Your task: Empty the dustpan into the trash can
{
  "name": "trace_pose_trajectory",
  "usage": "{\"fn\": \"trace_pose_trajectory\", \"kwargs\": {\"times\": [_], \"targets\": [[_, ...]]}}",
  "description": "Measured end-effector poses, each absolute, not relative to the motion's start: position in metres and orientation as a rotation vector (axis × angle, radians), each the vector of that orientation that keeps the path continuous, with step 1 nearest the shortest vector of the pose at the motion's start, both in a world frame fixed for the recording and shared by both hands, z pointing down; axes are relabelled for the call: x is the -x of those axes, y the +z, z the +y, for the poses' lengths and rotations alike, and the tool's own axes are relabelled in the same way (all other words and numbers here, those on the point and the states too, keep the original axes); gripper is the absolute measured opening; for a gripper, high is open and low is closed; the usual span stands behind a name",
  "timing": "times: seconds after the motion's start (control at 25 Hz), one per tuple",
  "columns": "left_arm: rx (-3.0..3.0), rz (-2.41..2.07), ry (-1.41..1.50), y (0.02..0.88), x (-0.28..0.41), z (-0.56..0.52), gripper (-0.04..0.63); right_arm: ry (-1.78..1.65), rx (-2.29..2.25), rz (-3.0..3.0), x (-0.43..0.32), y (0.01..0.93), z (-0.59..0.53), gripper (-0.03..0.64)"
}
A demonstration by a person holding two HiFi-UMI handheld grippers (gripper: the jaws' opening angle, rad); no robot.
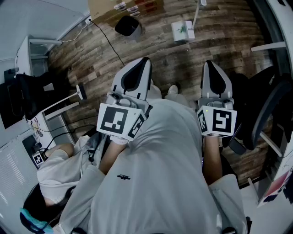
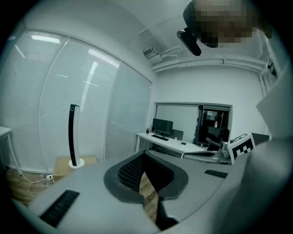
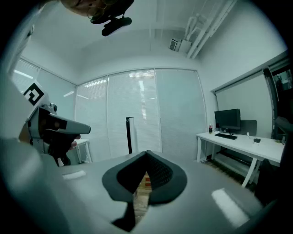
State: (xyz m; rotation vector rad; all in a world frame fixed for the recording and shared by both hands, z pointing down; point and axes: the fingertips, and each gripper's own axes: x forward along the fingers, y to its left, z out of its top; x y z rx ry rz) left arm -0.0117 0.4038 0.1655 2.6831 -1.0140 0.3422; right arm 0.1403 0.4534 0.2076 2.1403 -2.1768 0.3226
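- The black, round trash can [image 1: 127,26] stands on the wood-plank floor [image 1: 219,41] well ahead, beside a cardboard box [image 1: 103,10].
- A small white thing [image 1: 183,31] nearby is too small to identify.
- Left tongs [image 1: 145,60] and right tongs [image 1: 209,64], white-shelled with ribbed black pads [image 2: 130,172], are closed on nothing.
- White blinds [image 3: 137,105] line the room.
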Motion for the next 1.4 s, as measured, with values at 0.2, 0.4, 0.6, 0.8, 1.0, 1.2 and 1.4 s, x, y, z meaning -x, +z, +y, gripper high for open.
{"fn": "trace_pose_trajectory", "kwargs": {"times": [0.2, 0.4, 0.6, 0.8, 1.0, 1.2, 1.4], "targets": [[-2.690, -0.990, 0.317, 0.168, 0.003, 0.412, 0.006, 0.307, -2.157, -2.131, -0.150, 0.211, 0.458, 0.011], [-2.668, -0.988, 0.364, 0.183, -0.006, 0.426, 0.006, 0.359, -2.225, -2.133, -0.160, 0.220, 0.474, 0.011], [-2.646, -0.983, 0.390, 0.190, -0.006, 0.425, 0.006, 0.329, -2.226, -2.136, -0.165, 0.221, 0.473, 0.011], [-2.613, -0.982, 0.404, 0.199, -0.002, 0.419, 0.006, 0.340, -2.269, -2.164, -0.170, 0.220, 0.470, 0.011], [-2.623, -0.960, 0.372, 0.198, -0.003, 0.405, 0.006, 0.253, -2.179, -2.256, -0.157, 0.218, 0.462, 0.009], [-2.566, -0.967, 0.345, 0.207, 0.008, 0.374, 0.006, 0.105, -2.148, -2.163, -0.144, 0.210, 0.429, 0.009], [-2.549, -0.984, 0.320, 0.209, 0.013, 0.322, 0.006, 0.131, -2.115, -2.177, -0.138, 0.213, 0.371, 0.011]]}}
